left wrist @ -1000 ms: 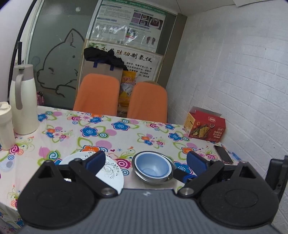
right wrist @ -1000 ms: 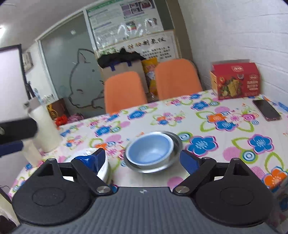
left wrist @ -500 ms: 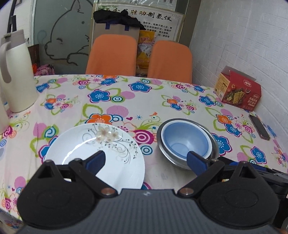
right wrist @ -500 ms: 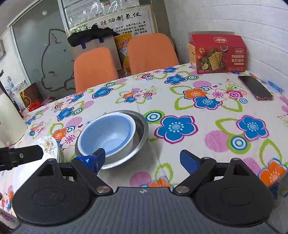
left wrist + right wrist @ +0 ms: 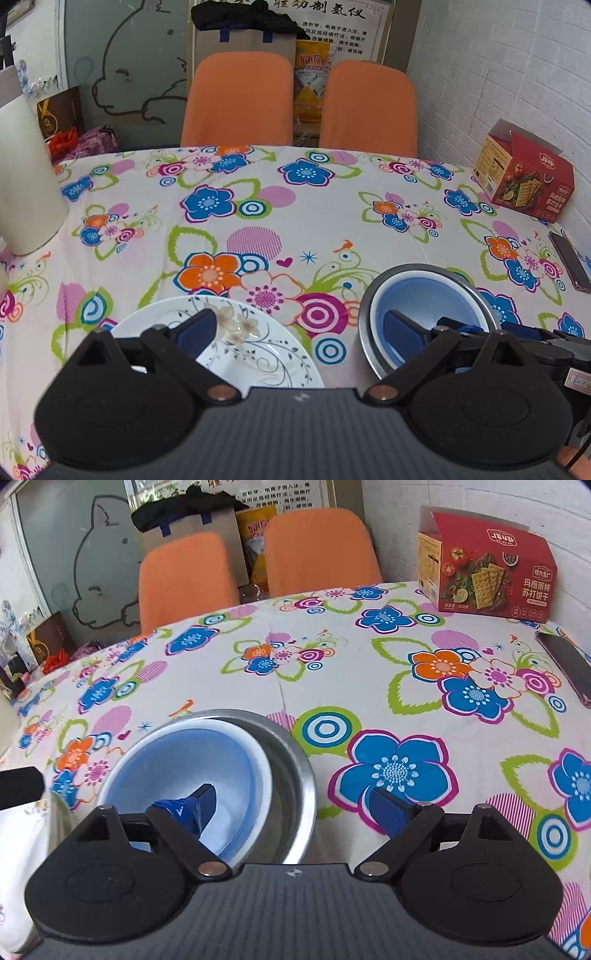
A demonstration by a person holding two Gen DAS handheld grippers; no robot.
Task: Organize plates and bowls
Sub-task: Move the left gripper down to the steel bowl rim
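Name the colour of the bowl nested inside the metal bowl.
Light blue bowl with a white rim; clearest in the right wrist view.

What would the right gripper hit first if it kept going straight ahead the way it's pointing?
Probably the near rim of the steel bowl: the open right gripper straddles it, its left finger already inside the blue bowl nested there. Depth is hard to judge.

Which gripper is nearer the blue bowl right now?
Right. The right gripper is open, straddling the near rim of the blue bowl, which is nested in the steel bowl. The left gripper, also open, is over the white plate beside the bowls.
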